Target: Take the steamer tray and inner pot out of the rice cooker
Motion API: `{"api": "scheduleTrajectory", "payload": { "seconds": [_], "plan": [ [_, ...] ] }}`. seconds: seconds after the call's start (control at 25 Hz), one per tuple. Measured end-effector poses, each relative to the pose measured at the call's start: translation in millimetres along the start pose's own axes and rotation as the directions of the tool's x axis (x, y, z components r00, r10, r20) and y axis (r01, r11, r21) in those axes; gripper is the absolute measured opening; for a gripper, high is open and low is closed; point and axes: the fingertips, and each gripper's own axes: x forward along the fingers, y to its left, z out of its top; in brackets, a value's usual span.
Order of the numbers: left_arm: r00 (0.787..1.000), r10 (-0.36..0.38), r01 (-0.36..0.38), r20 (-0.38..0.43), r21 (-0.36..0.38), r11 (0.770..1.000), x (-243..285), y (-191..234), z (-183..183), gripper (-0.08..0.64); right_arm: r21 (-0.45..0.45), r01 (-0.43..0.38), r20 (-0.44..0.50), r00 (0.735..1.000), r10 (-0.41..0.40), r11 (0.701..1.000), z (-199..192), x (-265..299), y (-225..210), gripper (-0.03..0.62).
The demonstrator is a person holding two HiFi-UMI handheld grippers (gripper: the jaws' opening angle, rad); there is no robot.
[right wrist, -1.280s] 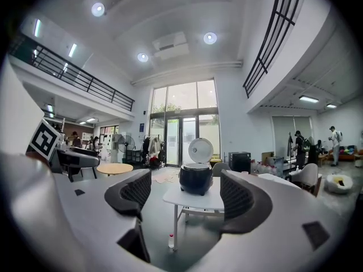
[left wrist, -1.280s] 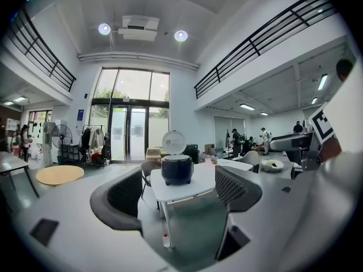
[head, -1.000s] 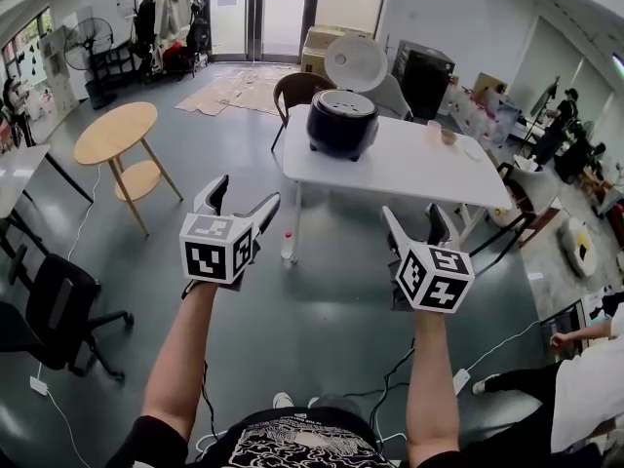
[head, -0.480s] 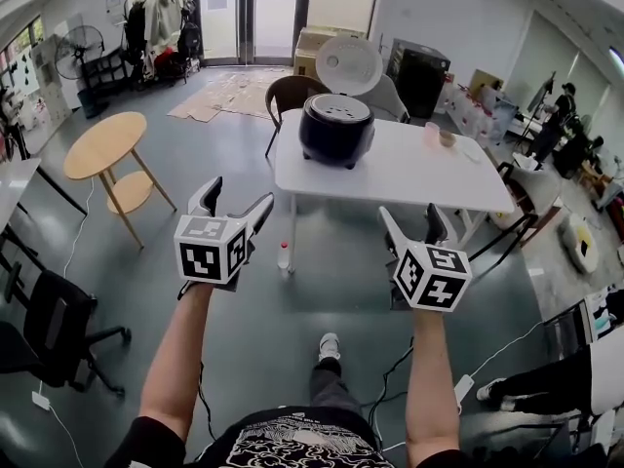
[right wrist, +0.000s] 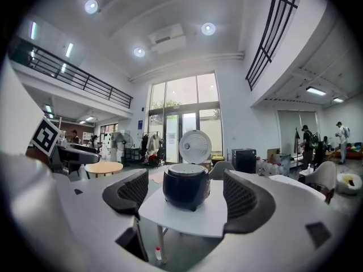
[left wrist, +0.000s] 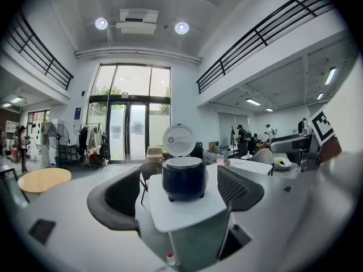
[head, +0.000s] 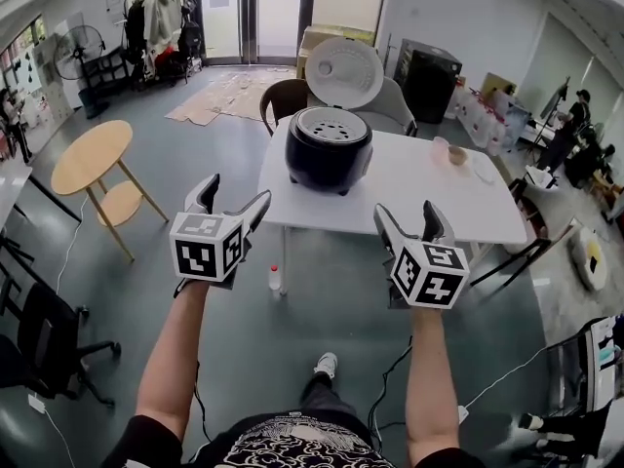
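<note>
A black rice cooker [head: 329, 150] stands on the left part of a white table [head: 429, 198] with its white lid [head: 344, 72] swung up. A white perforated steamer tray [head: 329, 124] lies in its top; the inner pot below is hidden. The cooker also shows in the left gripper view [left wrist: 184, 178] and the right gripper view [right wrist: 186, 188]. My left gripper [head: 230, 203] is open and empty, held in the air short of the table's near edge. My right gripper [head: 409, 224] is also open and empty, level with the table's front edge. Both are well apart from the cooker.
A small cup [head: 440, 150], a bowl [head: 458, 155] and a plate [head: 482, 170] sit on the table's right side. A brown chair [head: 285, 97] stands behind the table. A bottle [head: 275, 278] stands on the floor by the table leg. A round wooden table [head: 93, 158] is at left.
The table and cooker have come nearer and larger in the head view as the person walks toward them. Both grippers stay open and held out in front.
</note>
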Motion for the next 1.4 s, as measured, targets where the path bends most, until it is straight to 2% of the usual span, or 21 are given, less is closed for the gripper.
{"api": "scheduleTrajectory", "payload": {
  "seconds": [0.28, 0.44, 0.64, 0.88, 1.04, 1.28, 1.4],
  "plan": [
    [0.999, 0.042, -0.041, -0.012, 0.015, 0.999, 170.8, -22.3, 68.1, 0.414, -0.025, -0.079, -0.022, 0.997, 0.078, 0.997, 50.8, 144.1, -111.4, 0.408],
    [0.998, 0.069, -0.069, -0.009, 0.018, 0.997, 233.3, -29.9, 85.6, 0.414, -0.021, -0.111, -0.019, 0.994, 0.111, 0.994, 61.3, 197.0, -154.3, 0.407],
    [0.994, 0.099, -0.099, -0.040, 0.016, 0.995, 283.2, -31.8, 86.1, 0.414, -0.010, -0.144, -0.035, 0.989, 0.144, 0.989, 60.9, 243.4, -187.9, 0.405],
    [0.991, 0.126, -0.125, -0.050, 0.029, 0.992, 314.2, -31.7, 93.1, 0.414, -0.013, -0.201, -0.045, 0.979, 0.200, 0.980, 62.9, 278.0, -202.2, 0.402],
    [0.989, 0.141, -0.140, -0.051, 0.026, 0.990, 323.0, -21.9, 89.4, 0.414, -0.050, -0.285, -0.060, 0.957, 0.282, 0.957, 64.4, 301.4, -187.5, 0.400],
    [0.988, 0.146, -0.145, -0.058, 0.019, 0.989, 350.3, 7.2, 74.9, 0.414, -0.151, -0.412, -0.154, 0.908, 0.390, 0.899, 61.1, 356.1, -159.1, 0.400],
    [0.990, 0.132, -0.132, -0.059, 0.010, 0.991, 379.0, 32.0, 64.1, 0.414, -0.214, -0.489, -0.226, 0.867, 0.444, 0.846, 57.5, 397.2, -138.8, 0.400]
  ]
}}
